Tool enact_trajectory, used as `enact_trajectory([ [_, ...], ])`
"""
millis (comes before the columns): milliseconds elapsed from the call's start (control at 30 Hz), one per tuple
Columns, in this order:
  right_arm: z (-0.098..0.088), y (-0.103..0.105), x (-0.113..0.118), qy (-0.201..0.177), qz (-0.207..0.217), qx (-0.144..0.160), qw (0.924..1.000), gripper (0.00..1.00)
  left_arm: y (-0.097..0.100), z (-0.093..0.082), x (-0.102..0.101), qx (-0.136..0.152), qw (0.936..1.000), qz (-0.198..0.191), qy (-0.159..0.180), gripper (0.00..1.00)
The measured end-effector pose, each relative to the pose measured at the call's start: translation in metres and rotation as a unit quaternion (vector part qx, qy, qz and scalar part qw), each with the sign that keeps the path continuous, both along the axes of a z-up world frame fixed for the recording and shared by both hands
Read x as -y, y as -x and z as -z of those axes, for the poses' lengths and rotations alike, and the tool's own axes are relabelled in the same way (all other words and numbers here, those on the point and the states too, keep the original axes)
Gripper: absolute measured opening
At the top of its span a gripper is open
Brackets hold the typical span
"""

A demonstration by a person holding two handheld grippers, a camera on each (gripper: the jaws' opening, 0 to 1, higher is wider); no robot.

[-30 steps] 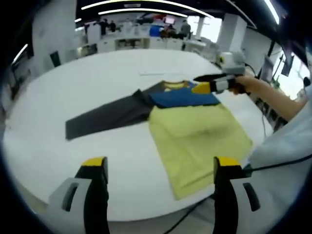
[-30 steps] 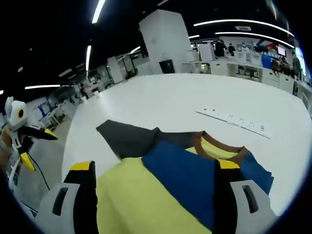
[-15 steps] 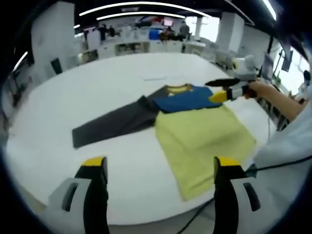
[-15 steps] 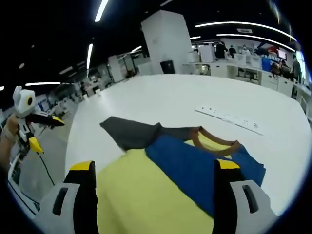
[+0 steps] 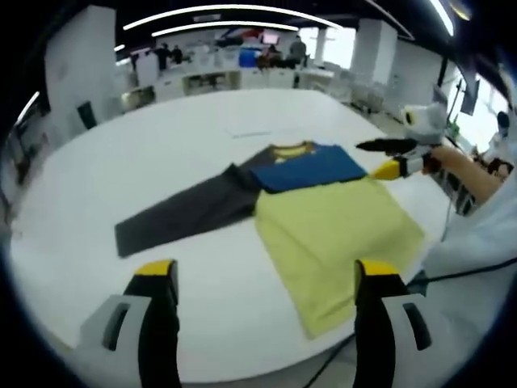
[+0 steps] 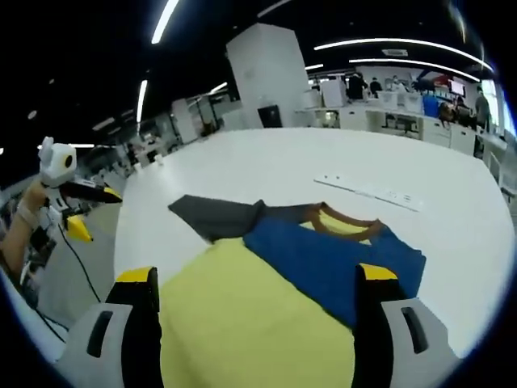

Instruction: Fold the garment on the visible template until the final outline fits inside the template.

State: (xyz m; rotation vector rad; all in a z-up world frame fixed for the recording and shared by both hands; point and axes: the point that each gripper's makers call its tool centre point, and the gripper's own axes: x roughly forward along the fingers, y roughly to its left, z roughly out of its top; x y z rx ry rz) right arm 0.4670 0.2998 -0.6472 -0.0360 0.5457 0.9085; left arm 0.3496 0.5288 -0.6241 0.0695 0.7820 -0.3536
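A garment lies flat on the white round table [image 5: 161,137]: a yellow body panel [image 5: 335,234], a blue chest band [image 5: 311,166] with a brown-and-yellow collar [image 5: 292,148], and a dark grey sleeve [image 5: 182,212] stretched out to the left. In the right gripper view the yellow panel [image 6: 250,311], blue band [image 6: 339,259], collar [image 6: 343,222] and grey sleeve [image 6: 214,217] lie just ahead. My left gripper [image 5: 266,279] is open above the table's near edge, nothing between its fingers. My right gripper [image 6: 257,283] is open over the yellow panel; it also appears as the right gripper [image 5: 388,158] beside the blue band.
A thin white strip [image 6: 367,192] lies on the table beyond the collar. A cable [image 5: 460,271] runs past a person's white sleeve [image 5: 485,234] at the right. The left gripper [image 6: 77,206] hangs off the table's left edge. Desks and people stand far back.
The right gripper has drawn back to the right, off the blue band and away from the garment. The garment has not moved. The left gripper stays open.
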Motion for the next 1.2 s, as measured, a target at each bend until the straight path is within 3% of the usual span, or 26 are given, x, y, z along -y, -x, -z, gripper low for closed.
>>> enact_trajectory([
  [433, -0.017, 0.015, 0.014, -0.014, 0.009, 0.008, 0.9998, 1.00, -0.002, 0.000, 0.004, 0.000, 0.9999, 0.011, 0.002, 0.86],
  [1200, -0.029, 0.038, 0.047, -0.026, 0.051, 0.009, 0.9983, 1.00, -0.006, 0.003, 0.007, -0.006, 0.9997, 0.023, 0.001, 0.85],
])
